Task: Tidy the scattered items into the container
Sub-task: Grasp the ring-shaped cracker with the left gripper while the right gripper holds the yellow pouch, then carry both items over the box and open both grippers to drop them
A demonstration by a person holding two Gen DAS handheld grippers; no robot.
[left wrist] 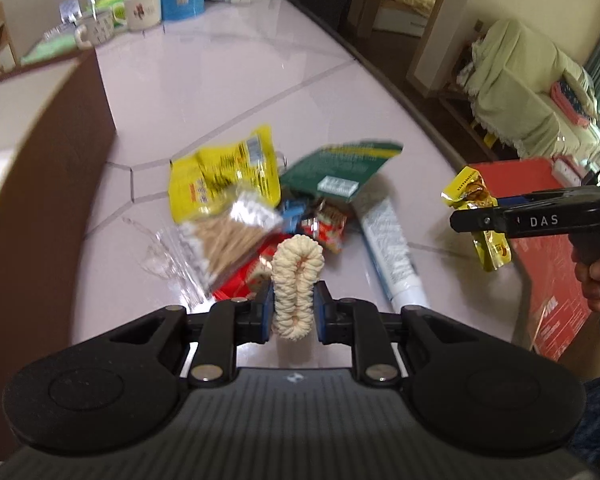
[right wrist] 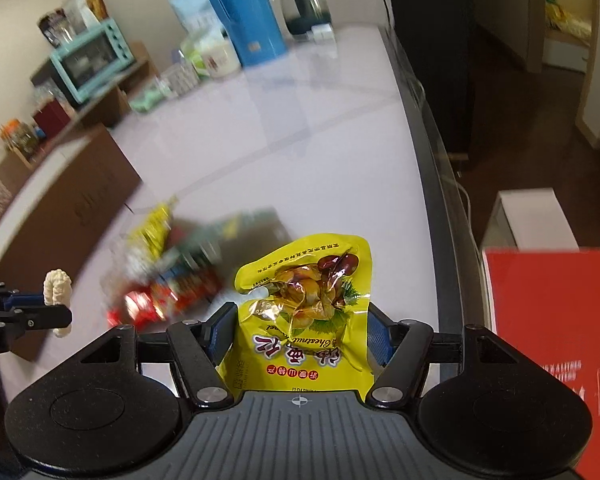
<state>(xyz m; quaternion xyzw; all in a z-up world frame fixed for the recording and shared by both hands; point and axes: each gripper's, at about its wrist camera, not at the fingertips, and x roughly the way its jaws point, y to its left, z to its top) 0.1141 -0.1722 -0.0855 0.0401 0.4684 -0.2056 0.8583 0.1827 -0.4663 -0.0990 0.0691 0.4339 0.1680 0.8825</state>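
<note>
My left gripper (left wrist: 294,308) is shut on a cream knitted hair scrunchie (left wrist: 296,280), held above the pale table (left wrist: 220,92); the scrunchie also shows at the left of the right wrist view (right wrist: 58,286). My right gripper (right wrist: 300,326) is shut on a yellow chestnut snack packet (right wrist: 306,304), seen at the right of the left wrist view (left wrist: 476,200). A pile lies on the table: a yellow bag (left wrist: 224,174), a green packet (left wrist: 340,164), a toothpick pack (left wrist: 228,236), a white tube (left wrist: 392,256), red wrappers (left wrist: 328,226). A brown cardboard box (left wrist: 52,152) stands at the left.
A red box (right wrist: 556,340) is at the right by the table edge. At the far end stand a blue thermos (right wrist: 246,8), mugs (left wrist: 140,8) and a dark kettle (right wrist: 304,4). A mint toaster oven (right wrist: 92,60) sits on a shelf beyond.
</note>
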